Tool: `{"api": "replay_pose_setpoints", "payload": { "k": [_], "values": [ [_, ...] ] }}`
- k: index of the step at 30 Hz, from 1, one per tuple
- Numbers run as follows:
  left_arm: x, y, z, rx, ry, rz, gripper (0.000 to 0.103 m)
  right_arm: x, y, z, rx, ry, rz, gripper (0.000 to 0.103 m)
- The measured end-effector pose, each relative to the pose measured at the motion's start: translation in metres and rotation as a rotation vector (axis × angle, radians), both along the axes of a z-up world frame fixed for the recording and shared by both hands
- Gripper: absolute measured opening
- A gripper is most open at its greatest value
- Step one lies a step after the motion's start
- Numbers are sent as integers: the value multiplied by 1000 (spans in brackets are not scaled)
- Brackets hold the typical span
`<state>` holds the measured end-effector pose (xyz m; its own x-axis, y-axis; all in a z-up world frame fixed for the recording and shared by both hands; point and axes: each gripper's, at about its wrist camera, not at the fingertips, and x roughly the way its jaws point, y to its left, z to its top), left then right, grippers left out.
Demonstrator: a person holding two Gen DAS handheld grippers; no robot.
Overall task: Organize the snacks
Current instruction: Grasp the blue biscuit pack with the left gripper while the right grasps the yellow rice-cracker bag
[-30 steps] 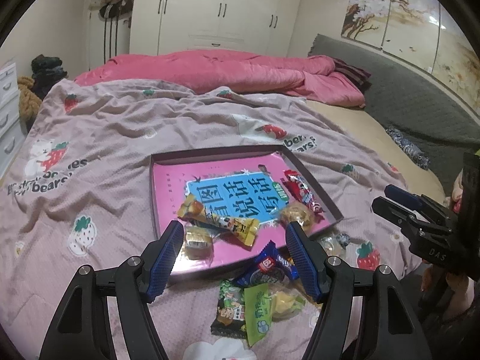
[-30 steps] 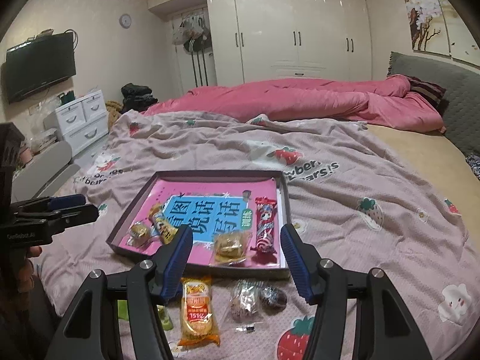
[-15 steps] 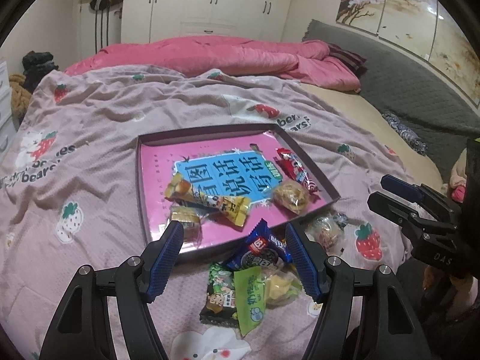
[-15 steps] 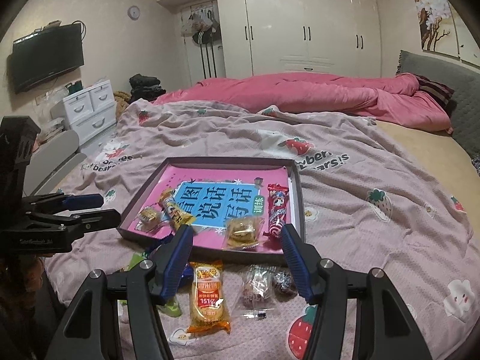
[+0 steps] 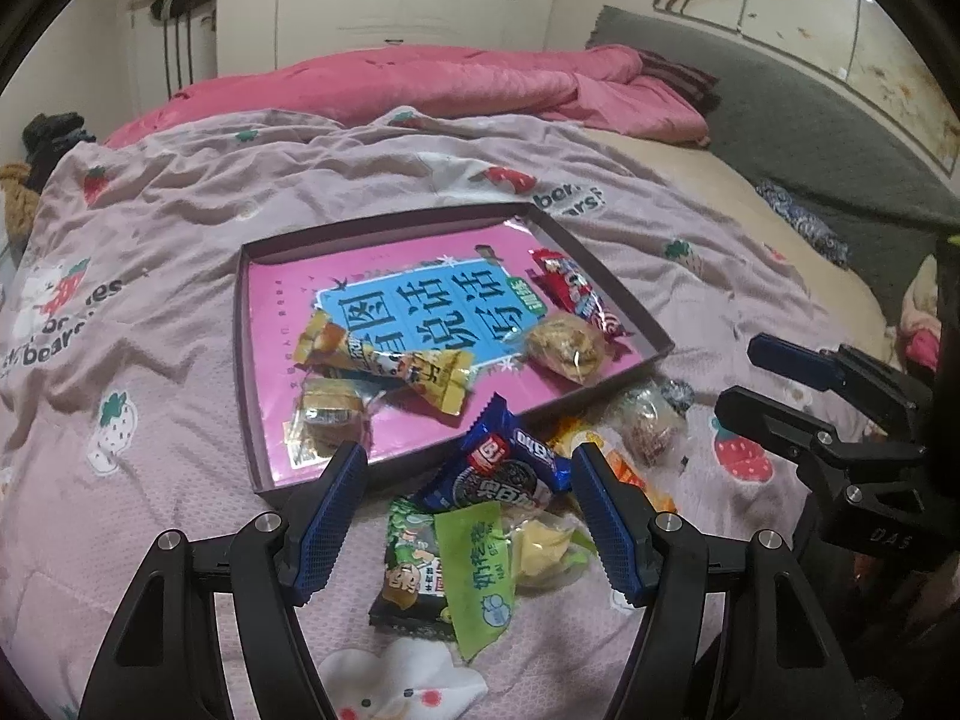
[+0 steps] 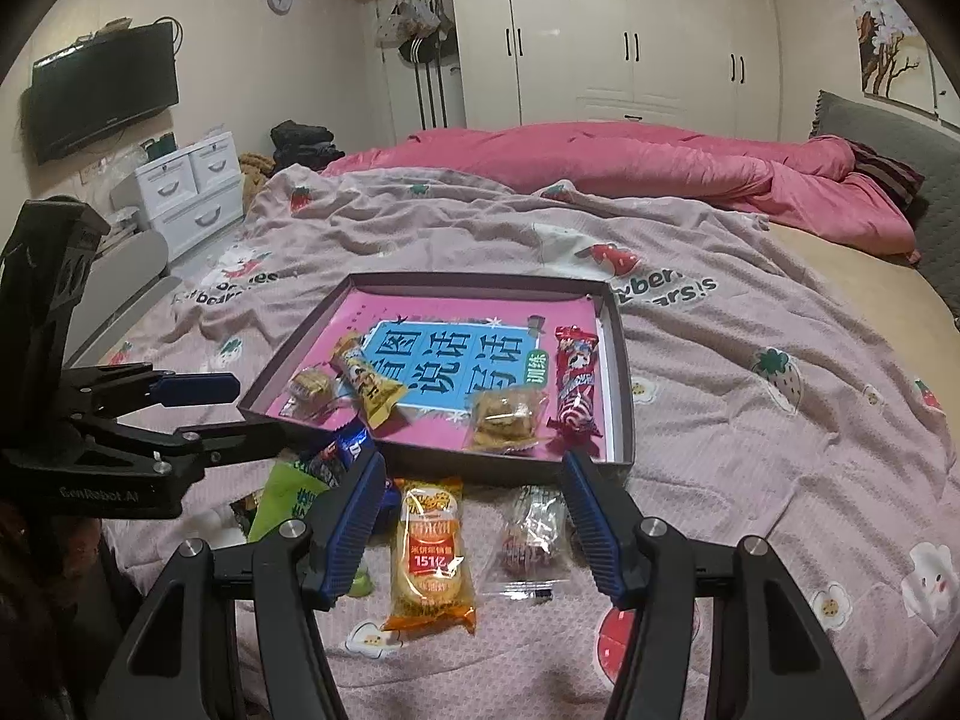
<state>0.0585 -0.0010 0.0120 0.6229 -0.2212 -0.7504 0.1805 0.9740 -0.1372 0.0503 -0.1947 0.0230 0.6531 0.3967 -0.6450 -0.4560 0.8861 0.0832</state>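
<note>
A shallow box (image 5: 252, 396) (image 6: 624, 372) with a pink and blue printed bottom lies on the bed and holds several wrapped snacks. Loose snacks lie in front of it. My left gripper (image 5: 468, 516) hangs open above a blue cookie pack (image 5: 504, 468), a green packet (image 5: 480, 576) and a dark green packet (image 5: 408, 570). My right gripper (image 6: 474, 516) hangs open above an orange rice-cracker pack (image 6: 429, 552) and a clear-wrapped sweet (image 6: 534, 534). Neither gripper touches anything. Each gripper shows in the other's view, the right gripper (image 5: 756, 378) at the right edge and the left gripper (image 6: 240, 414) at the left.
The bed has a mauve strawberry-print cover (image 5: 150, 228) and a bunched pink duvet (image 6: 630, 162) at the far side. White wardrobes (image 6: 630, 30), a white drawer unit (image 6: 192, 192) and a wall television (image 6: 102, 90) stand beyond. A grey headboard (image 5: 780, 120) runs along the right.
Both grippers have sunk and come closer to the loose snacks in front of the box. Their jaws stand as wide as before and the snacks have not moved.
</note>
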Motion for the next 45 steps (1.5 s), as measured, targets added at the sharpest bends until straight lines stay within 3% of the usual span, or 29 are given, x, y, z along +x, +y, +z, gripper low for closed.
{"api": "replay_pose_setpoints", "payload": {
  "k": [34, 45],
  "values": [
    [12, -48, -38, 213, 52, -150, 72, -6, 19, -46, -158, 142, 90, 60],
    [24, -46, -50, 211, 93, -145, 72, -4, 24, -60, -181, 184, 117, 60]
  ]
}}
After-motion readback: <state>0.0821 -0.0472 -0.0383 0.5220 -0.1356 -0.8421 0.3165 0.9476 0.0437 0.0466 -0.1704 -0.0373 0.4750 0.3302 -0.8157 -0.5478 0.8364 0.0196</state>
